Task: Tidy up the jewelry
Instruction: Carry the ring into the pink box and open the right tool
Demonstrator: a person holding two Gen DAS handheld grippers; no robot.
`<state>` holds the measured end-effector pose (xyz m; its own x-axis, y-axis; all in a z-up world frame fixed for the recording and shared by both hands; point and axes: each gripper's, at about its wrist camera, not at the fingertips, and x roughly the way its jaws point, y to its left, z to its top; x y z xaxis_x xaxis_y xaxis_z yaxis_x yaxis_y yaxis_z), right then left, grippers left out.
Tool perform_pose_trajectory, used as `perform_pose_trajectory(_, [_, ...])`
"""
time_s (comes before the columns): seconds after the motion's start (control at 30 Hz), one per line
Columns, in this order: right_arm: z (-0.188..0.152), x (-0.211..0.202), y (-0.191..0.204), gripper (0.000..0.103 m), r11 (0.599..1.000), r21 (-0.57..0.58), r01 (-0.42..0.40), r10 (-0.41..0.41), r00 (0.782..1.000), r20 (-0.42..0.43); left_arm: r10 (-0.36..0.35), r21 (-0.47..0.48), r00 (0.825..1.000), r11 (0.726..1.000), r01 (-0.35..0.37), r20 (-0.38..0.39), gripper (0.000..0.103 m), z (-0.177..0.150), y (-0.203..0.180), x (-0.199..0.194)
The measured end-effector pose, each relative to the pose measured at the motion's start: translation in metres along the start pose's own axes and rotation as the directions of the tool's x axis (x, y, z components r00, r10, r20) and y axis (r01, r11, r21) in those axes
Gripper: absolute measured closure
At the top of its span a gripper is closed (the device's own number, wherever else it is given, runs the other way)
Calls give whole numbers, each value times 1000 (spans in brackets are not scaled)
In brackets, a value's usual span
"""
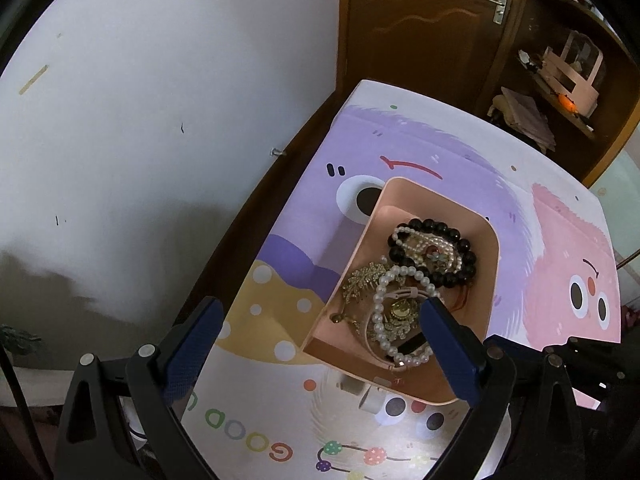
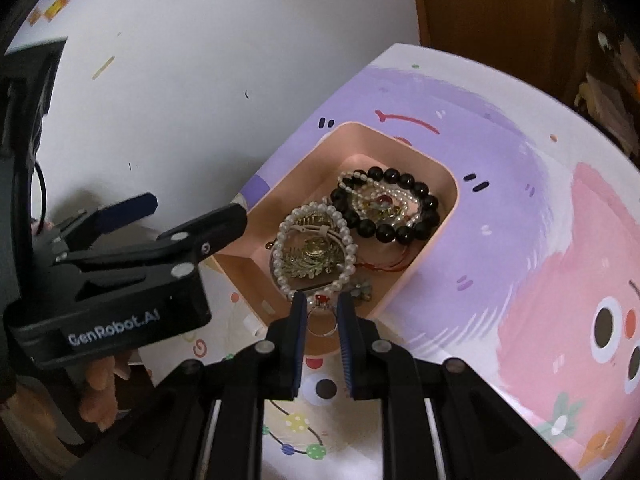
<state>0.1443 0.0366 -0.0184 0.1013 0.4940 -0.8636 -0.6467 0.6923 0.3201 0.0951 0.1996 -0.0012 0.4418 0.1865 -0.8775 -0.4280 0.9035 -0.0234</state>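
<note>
The right gripper (image 2: pixel 322 308) holds its jaws narrowly parted around a ring (image 2: pixel 320 318) at the near rim of the pink tray (image 2: pixel 420 270); the left gripper (image 1: pixel 320 320) has its jaws wide open, empty, straddling the tray's near corner.

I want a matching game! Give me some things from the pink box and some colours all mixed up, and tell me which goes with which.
Things:
1. big round bead bracelet
2. pearl bracelet
3. leaf brooch
4. tray

Colours:
A. gold
B. pink
C. black
D. white

Pairs: 1-C, 2-D, 3-A, 4-B
</note>
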Motion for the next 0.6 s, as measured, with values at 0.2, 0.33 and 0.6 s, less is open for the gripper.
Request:
perform_pose_trajectory(0.2, [-2, -4, -12, 86, 996, 77, -52, 52, 999, 7, -10, 6, 1000, 1000, 10, -10, 5, -5, -5, -1])
perform_pose_trajectory(0.33, [-6, -15, -12, 86, 995, 85, -46, 44, 999, 29, -19, 17, 1000, 1000, 19, -12, 5, -9, -12, -4])
perform_pose_trajectory(0.6, [-31, -42, -17, 86, 993, 107, 44, -52, 996, 75, -46, 78, 999, 996, 47, -15, 5, -22, -35, -13])
